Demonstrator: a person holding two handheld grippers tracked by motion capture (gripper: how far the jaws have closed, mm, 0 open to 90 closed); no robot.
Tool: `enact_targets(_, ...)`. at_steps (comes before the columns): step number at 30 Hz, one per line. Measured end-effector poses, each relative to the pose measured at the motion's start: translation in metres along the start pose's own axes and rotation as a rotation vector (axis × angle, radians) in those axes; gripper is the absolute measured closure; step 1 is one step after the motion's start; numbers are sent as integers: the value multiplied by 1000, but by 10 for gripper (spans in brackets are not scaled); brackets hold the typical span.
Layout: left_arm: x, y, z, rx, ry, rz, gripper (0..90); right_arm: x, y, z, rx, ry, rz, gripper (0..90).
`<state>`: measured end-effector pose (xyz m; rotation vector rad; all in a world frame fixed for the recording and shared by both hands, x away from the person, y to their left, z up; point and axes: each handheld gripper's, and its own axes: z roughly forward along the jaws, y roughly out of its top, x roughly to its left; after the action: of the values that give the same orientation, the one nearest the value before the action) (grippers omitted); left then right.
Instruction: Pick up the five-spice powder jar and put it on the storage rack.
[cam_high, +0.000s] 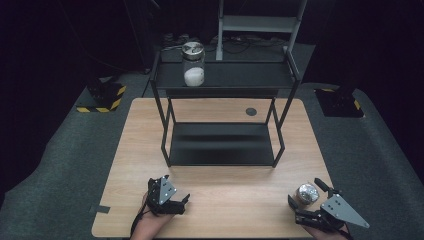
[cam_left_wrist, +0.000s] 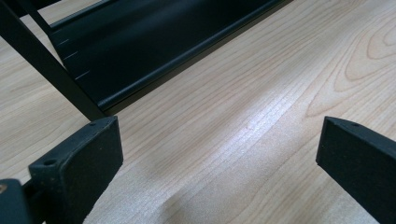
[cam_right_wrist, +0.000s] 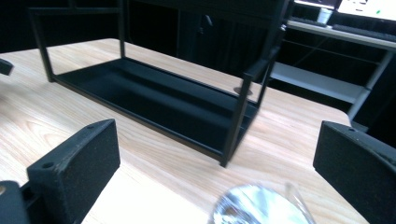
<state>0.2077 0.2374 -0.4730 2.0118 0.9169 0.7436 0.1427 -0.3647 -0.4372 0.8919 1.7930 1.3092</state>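
Observation:
A glass jar (cam_high: 193, 66) with a metal lid and white contents stands on the left of the top shelf of a black two-tier rack (cam_high: 225, 80). A second jar with a shiny silver lid (cam_high: 306, 192) stands on the table at the near right. My right gripper (cam_high: 303, 195) is open, with one jaw on either side of this jar. In the right gripper view the lid (cam_right_wrist: 259, 206) is blurred, low between the wide jaws of the right gripper (cam_right_wrist: 217, 144). My left gripper (cam_high: 176, 190) is open over bare wood at the near left. Nothing lies between the jaws of the left gripper (cam_left_wrist: 217, 140).
The rack's lower tray (cam_high: 220, 142) rests on the wooden table (cam_high: 230, 192); its near edge (cam_left_wrist: 154, 74) lies just ahead of the left gripper. A round grommet (cam_high: 251, 111) sits behind the rack. Striped stand bases (cam_high: 102, 97) flank the table on grey floor.

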Motion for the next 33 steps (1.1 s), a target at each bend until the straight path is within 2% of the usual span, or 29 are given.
enact_targets(7, 0, 0, 0, -2, 0, 1, 9, -3, -7, -5, 19, -30, 25, 0)
enact_targets(9, 0, 0, 0, 0, -2, 2, 9, -1, -9, -6, 29, -51, 28, 0)
enact_targets(14, 2, 0, 0, 2, -8, -4, 9, -3, -13, -5, 38, -52, 47, 0)
enact_targets(17, 5, 0, 0, 1, -15, -24, 9, -4, -18, -4, 43, -48, 61, 0)
enact_targets(20, 6, -1, 0, -2, -15, -33, 9, -6, -22, -1, 53, -42, 72, 18)
enact_targets(25, 5, -1, 0, -3, -16, -24, 9, -10, -27, 2, 72, -31, 96, 63)
enact_targets(33, 5, -1, -1, -4, -14, -26, 9, -15, -37, 2, 57, -22, 126, 181)
